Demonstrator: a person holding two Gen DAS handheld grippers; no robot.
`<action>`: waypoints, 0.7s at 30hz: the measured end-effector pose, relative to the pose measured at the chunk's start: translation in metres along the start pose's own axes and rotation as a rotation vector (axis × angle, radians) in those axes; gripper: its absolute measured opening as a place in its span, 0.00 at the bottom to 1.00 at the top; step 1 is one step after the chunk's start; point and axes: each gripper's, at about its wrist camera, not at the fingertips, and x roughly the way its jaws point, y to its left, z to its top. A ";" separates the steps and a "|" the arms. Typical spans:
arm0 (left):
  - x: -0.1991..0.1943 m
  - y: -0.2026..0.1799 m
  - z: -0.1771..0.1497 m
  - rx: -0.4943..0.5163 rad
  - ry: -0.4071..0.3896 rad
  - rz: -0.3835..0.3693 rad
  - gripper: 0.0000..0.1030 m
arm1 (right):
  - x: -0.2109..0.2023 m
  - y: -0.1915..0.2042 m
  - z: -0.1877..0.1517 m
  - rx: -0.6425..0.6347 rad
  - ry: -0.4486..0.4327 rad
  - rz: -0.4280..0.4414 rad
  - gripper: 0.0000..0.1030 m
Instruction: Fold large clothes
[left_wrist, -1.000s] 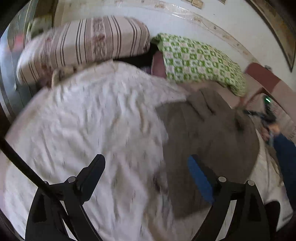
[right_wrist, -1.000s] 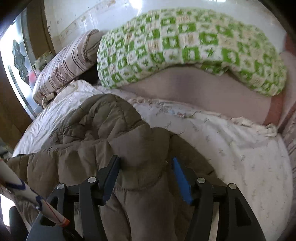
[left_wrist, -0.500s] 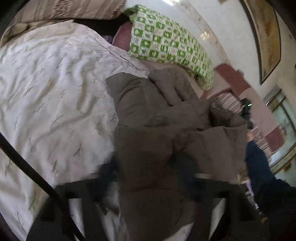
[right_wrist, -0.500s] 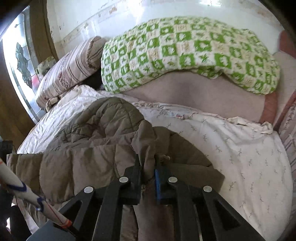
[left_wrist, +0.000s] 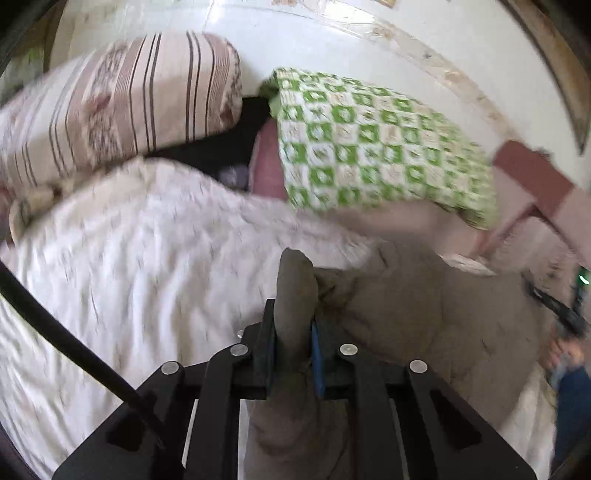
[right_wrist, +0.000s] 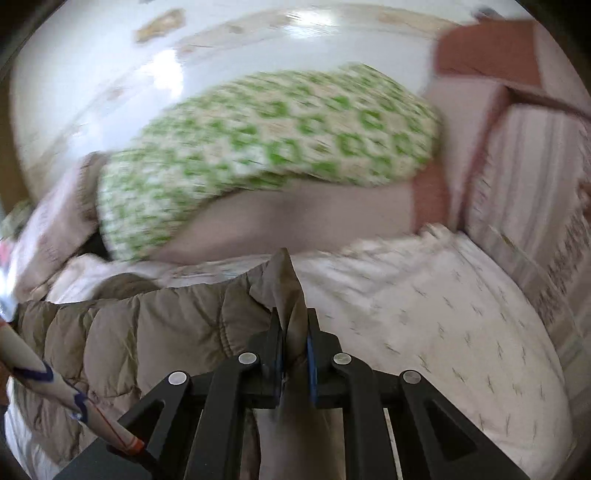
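Jacket (left_wrist: 443, 332), puffy, soft and light, sprawls on the bed (left_wrist: 129, 258) toward 3 o'clock; left gripper (left_wrist: 293, 347) and right gripper (right_wrist: 295, 350) each clench an edge fold, sound holds.

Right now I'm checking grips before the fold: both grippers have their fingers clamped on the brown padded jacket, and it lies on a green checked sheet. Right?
Not quite. Both grippers hold the jacket, but it lies on a white sheet; the right wrist view shows this. The green checked blanket is farther back.
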 end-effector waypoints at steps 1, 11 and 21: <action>0.012 -0.011 0.009 0.040 -0.007 0.077 0.19 | 0.009 -0.006 -0.004 0.024 0.009 -0.040 0.09; 0.011 0.000 0.008 -0.022 0.000 0.178 0.20 | 0.035 -0.048 -0.028 0.166 0.079 -0.102 0.18; -0.064 -0.099 -0.059 0.100 -0.059 0.027 0.31 | -0.099 0.019 -0.048 0.150 -0.129 -0.077 0.22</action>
